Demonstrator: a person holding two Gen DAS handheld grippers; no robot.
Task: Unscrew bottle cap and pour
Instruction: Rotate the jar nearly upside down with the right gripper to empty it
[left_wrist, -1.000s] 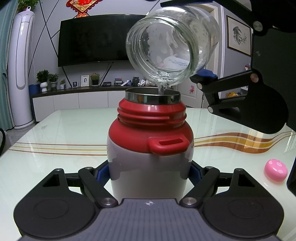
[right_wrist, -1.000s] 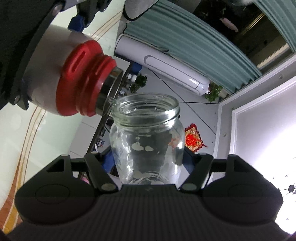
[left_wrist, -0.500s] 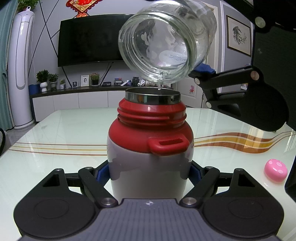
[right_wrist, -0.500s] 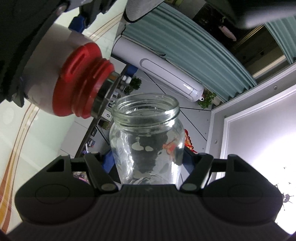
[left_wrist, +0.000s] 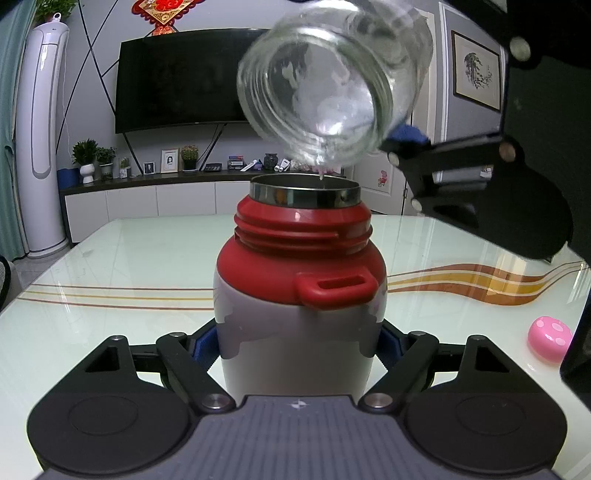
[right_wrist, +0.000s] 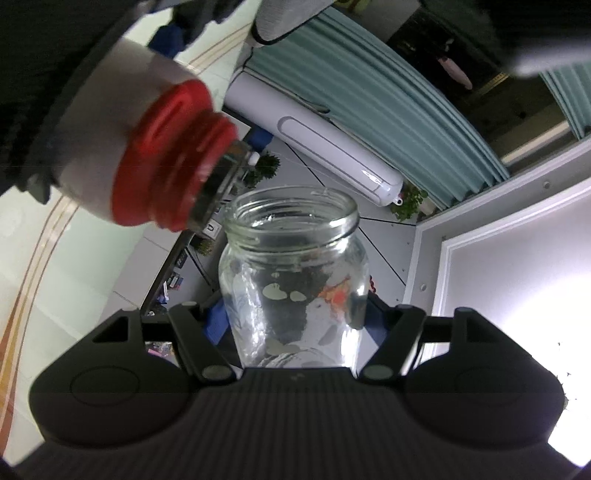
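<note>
— What's carrying it all here?
— A glossy pale-green glass table (left_wrist: 110, 258), with orange and brown stripes curving across to the right edge.
— Anything on it?
— The white-and-red flask (left_wrist: 299, 332) at centre; a pink spotted mushroom (left_wrist: 549, 339) at lower right.

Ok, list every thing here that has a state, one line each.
flask: upright, cap off, mouth open
glass jar: uncapped, tipped over the flask mouth, nearly drained, last drip falling
left gripper: shut on flask
right gripper: shut on glass jar
television: off
</note>
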